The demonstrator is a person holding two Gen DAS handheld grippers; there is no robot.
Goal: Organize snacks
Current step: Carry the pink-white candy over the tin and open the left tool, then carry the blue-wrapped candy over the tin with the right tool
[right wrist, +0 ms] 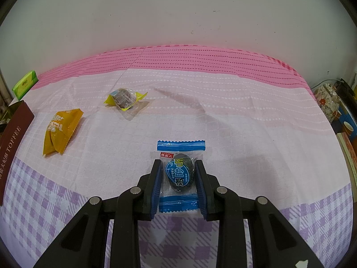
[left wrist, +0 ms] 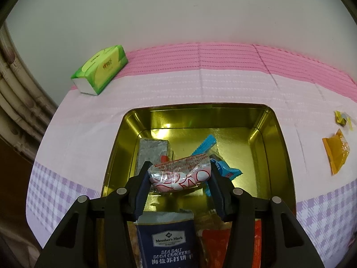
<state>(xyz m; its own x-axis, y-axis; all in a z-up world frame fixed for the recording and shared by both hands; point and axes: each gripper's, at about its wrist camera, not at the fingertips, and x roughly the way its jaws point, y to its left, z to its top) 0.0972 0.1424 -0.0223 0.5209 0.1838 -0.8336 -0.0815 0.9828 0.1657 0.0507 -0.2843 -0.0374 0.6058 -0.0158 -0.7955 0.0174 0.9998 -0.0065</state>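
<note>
Blue olive candy (right wrist: 179,174) lies clamped between right tool (right wrist: 178,167) pads.

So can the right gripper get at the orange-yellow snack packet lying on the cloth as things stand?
Probably not yet: the right gripper is shut on a blue olive packet. The cloth toward the orange-yellow snack packet looks clear.

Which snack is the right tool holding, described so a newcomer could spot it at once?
On the cloth, look at its near, purple-checked end, where the right tool is shut on a small packet. It is the only blue one outside the tin: clear middle showing a dark oval olive, blue zigzag ends. The orange packet and yellow candy lie farther left.
</note>
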